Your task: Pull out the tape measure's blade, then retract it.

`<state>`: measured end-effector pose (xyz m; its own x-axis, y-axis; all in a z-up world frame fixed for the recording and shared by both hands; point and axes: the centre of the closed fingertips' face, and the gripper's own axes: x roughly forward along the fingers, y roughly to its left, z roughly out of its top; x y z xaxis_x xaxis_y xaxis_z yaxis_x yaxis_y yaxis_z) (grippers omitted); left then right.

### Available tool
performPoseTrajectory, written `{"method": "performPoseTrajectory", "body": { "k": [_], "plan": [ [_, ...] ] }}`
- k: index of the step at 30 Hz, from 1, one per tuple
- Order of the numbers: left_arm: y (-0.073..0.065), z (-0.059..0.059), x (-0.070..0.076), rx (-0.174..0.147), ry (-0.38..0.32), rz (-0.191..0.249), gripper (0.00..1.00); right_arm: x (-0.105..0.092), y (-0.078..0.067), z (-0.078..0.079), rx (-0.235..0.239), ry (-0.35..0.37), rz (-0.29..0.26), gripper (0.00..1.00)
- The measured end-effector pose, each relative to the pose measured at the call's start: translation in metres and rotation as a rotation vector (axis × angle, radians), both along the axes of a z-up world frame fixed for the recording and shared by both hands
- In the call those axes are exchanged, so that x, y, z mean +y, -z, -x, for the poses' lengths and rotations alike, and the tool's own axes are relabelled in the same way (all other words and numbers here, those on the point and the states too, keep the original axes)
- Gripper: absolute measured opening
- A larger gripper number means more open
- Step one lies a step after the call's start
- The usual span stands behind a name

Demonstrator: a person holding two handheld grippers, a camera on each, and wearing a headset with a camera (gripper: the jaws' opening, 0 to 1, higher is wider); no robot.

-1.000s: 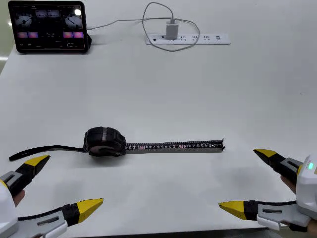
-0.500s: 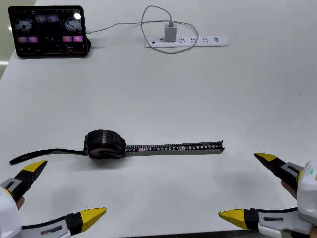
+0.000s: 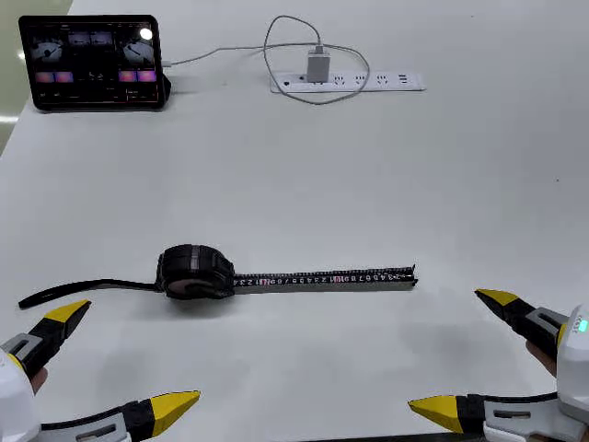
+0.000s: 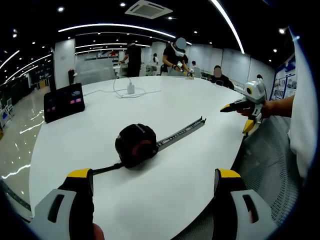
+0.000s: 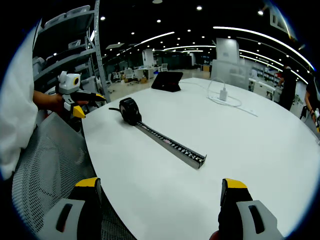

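In the head view, next to nothing has changed over the last second. The tape measure [image 3: 193, 272] lies in the same spot on the table [image 3: 304, 175], and its blade [image 3: 322, 276] runs out to its right at the same length. The pull therefore looks done and the retraction not yet begun. The left gripper [image 3: 126, 354] sits nearer the person, to the left of the tape measure, and the right gripper [image 3: 460, 352] sits past the blade's tip. Both are well apart from it, jaws spread wide and empty. In the left gripper view the tape measure lies ahead between the wide-set jaws, untouched, its strap [image 4: 107, 168] trailing toward the camera. In the right gripper view the blade's hooked end points toward the gaping, empty jaws, with the tape measure behind it.
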<state>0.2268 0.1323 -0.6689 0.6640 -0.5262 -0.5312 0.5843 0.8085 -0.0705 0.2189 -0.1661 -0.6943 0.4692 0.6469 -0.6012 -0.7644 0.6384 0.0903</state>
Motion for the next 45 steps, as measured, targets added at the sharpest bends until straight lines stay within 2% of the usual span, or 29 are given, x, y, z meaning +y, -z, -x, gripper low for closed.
{"method": "performPoseTrajectory", "body": {
  "k": [21,29,34,42,45],
  "plan": [
    [-0.005,-0.007,-0.002,-0.014,-0.016,0.005,0.98,0.003,-0.001,-0.003,-0.002,-0.003,-0.008,0.99],
    [-0.009,-0.018,-0.009,-0.030,-0.029,0.017,0.97,0.003,-0.002,-0.004,-0.005,-0.004,-0.009,0.99],
    [-0.010,-0.020,-0.013,-0.036,-0.019,0.015,0.97,0.004,-0.004,-0.005,-0.009,-0.004,-0.009,0.99],
    [-0.006,-0.030,-0.021,-0.024,-0.024,0.011,0.97,0.004,-0.004,-0.008,-0.013,-0.010,-0.003,0.98],
    [-0.005,-0.035,-0.024,-0.017,-0.039,0.044,0.97,0.003,-0.004,-0.010,-0.014,-0.009,-0.003,0.98]
  ]
}}
